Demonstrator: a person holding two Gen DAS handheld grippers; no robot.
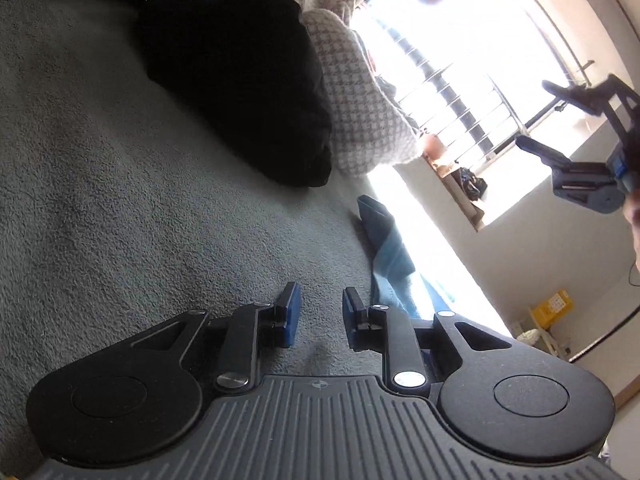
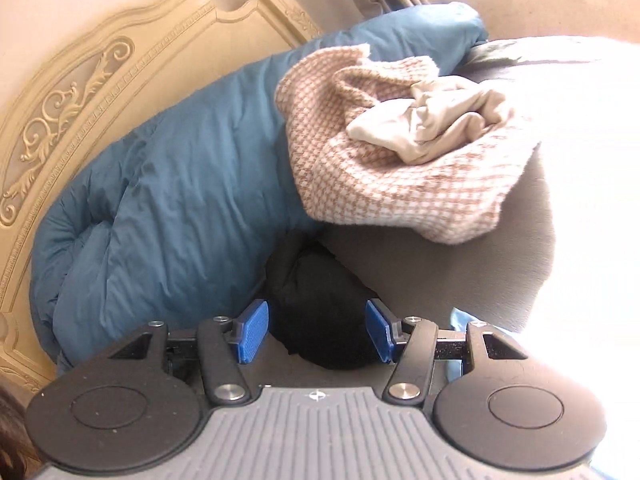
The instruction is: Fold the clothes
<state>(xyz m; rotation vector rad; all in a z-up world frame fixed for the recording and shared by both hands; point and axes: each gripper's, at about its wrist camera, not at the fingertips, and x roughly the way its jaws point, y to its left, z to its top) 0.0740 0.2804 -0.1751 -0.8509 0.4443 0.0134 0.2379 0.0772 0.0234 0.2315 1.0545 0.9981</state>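
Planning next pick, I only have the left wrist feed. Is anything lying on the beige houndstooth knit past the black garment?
Observer: Yes, a crumpled cream cloth sits on top of the beige houndstooth knit.
Operator: What's behind the pile?
Observer: A puffy teal duvet bunched against a carved cream headboard.
Operator: Right tongs are backlit here. Are they empty?
Observer: Yes. The right tongs are open with nothing between the pads. The crumpled black garment lies beyond them.
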